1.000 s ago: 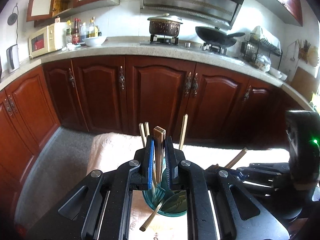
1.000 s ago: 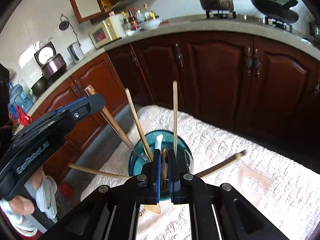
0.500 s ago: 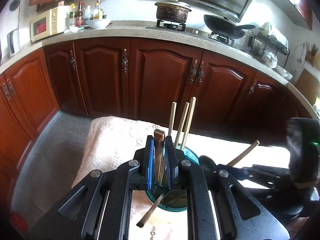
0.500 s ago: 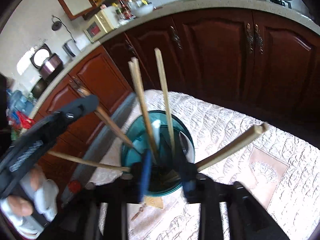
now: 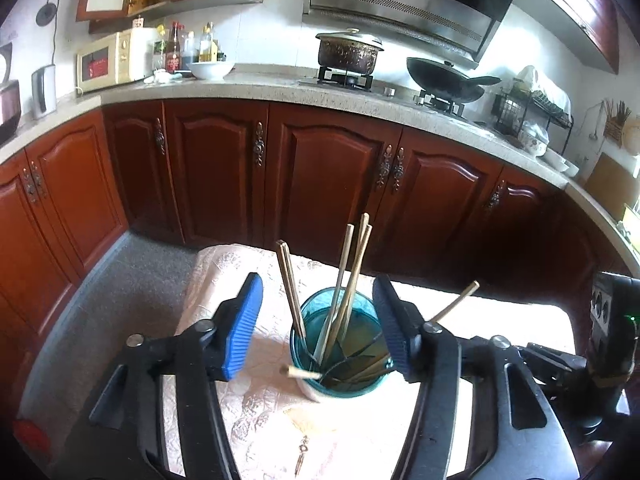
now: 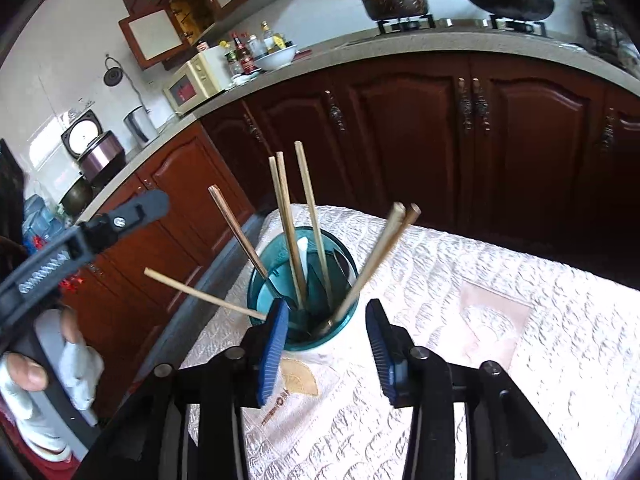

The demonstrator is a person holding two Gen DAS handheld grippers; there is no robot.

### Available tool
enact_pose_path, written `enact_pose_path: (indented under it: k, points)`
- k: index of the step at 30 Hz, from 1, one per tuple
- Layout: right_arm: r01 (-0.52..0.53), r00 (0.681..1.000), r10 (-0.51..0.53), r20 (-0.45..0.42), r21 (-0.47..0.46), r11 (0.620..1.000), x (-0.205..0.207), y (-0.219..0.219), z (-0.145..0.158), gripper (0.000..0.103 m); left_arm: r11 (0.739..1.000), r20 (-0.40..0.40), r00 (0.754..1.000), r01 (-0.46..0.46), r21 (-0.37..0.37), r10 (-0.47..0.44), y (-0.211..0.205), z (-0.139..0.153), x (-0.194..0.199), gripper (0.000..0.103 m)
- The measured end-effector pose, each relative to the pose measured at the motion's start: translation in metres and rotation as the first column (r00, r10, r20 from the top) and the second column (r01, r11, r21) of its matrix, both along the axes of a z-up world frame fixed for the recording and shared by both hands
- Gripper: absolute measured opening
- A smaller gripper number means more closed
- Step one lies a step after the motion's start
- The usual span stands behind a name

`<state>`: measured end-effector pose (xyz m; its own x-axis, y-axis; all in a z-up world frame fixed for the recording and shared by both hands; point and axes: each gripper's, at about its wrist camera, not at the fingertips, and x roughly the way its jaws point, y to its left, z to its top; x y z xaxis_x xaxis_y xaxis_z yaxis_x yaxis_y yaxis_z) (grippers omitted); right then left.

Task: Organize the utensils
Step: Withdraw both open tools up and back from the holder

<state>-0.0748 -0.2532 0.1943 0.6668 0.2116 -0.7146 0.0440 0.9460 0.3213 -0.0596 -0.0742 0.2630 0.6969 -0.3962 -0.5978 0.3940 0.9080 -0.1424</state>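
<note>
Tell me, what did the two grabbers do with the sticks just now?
Both let go. The left gripper was shut on a dark chopstick; its jaws have just been opening, and the stick now stands in the teal cup. The right gripper opened too, nothing between its jaws. The cup stayed on the cloth.

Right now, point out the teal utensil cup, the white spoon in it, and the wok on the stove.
teal utensil cup (image 6: 256, 300), right wrist view, left rim.
white spoon (image 6: 303, 252), right wrist view, handle end.
wok (image 5: 440, 80), left wrist view, bowl.

Both wrist cameras close, angled down over own gripper fingers toward kitchen cabinets. Shared: teal translucent plastic cup (image 5: 337, 354) (image 6: 303, 291) of wooden chopsticks (image 5: 348, 284) (image 6: 288, 228) on cream quilted tabletop (image 5: 248, 408) (image 6: 500, 360).
</note>
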Motion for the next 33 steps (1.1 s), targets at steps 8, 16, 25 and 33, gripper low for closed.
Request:
enact_pose_path:
  k: [8, 16, 25, 33]
  points:
    - [0.054, 0.998, -0.054, 0.013, -0.044, 0.998, -0.028, 0.011, -0.002, 0.046, 0.994, 0.034, 0.999, -0.037, 0.1, 0.034, 0.001, -0.011, -0.037, 0.059]
    - [0.093, 0.995, -0.09, 0.032, -0.096, 0.991, -0.049, 0.017, 0.004, 0.046, 0.986, 0.02, 0.997, -0.077, 0.148, 0.075, 0.005, -0.034, -0.057, 0.059]
    - [0.108, 0.993, -0.103, 0.055, -0.12, 0.987, -0.062, 0.025, 0.013, 0.049, 0.979, 0.038, 0.993, -0.113, 0.168, 0.108, 0.011, -0.043, -0.072, 0.059]
    - [0.101, 0.993, -0.093, 0.066, -0.125, 0.987, -0.065, 0.035, 0.017, 0.05, 0.975, 0.061, 0.989, -0.142, 0.173, 0.134, 0.02, -0.042, -0.073, 0.059]
